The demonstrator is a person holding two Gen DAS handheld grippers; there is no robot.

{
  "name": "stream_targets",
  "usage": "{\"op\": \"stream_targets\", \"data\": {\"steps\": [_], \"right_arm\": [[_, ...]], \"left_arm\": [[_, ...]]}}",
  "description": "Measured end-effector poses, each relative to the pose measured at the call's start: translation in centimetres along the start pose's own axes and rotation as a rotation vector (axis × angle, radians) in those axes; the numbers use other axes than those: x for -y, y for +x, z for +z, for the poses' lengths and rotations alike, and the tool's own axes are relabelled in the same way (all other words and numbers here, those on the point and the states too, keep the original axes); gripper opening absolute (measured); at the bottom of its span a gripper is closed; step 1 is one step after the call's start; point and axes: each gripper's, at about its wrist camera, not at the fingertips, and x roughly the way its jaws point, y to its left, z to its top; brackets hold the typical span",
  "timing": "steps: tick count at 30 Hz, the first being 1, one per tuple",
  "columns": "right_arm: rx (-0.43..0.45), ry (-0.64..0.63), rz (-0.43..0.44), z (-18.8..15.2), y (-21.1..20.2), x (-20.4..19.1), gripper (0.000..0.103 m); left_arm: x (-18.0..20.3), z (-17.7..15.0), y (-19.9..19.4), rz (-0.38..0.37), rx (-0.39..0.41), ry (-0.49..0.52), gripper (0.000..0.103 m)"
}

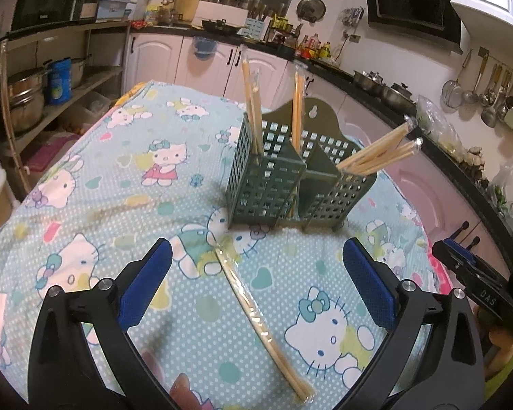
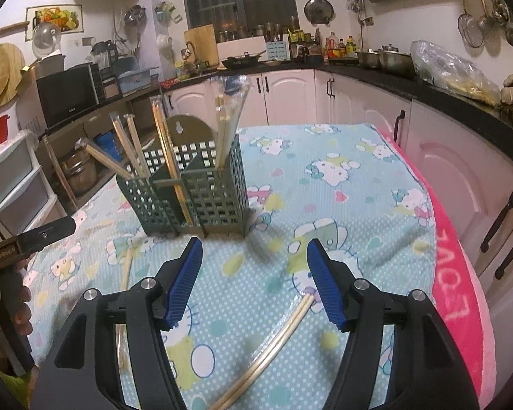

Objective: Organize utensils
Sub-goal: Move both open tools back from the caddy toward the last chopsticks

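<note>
Fingers of left gripper spread fully, nothing between pads, hovering over wrapped chopstick pair lying diagonally on the table. Fingers of right gripper parted to a middling gap, also empty, poised above second wrapped pair on the cloth; one end of that pair sat just beside the right pad, not pinched. Both released, no grasp yet.

Green slotted utensil holder stood upright just past the loose pairs, already loaded: two pairs upright in the left and middle compartments of the left view, a bundle leaning far out of the right compartment. A third loose stick was partly visible near left edge of right view, mostly hidden behind finger.

Judged step: descent onto loose pairs for pickup, task roughly past halfway, at least two pairs left on the table.

Risks, as judgement:
- Thin, slick plastic wrap, flat on soft cloth; pads could close on the cloth instead of the sticks, or slide off.
- Grab near an end rather than mid-length likely to let the pair droop or pivot on lift.
- Right pair close to one pad, off-centre; closing could push it sideways instead of clamping.
- Grippers near each other, collision possible if both went for the holder together.
- Leaning bundle could be knocked, tipping the light holder during insertion.
</note>
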Motion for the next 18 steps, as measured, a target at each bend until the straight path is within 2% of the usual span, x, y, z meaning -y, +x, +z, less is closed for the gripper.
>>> {"op": "stream_targets", "data": {"steps": [18], "right_arm": [[-0.109,0.003,0.001,-3.7,1.6,0.4,0.061]], "left_arm": [[-0.4,-3.6,2.6,-0.003,-0.115,-0.014,0.091]]}}
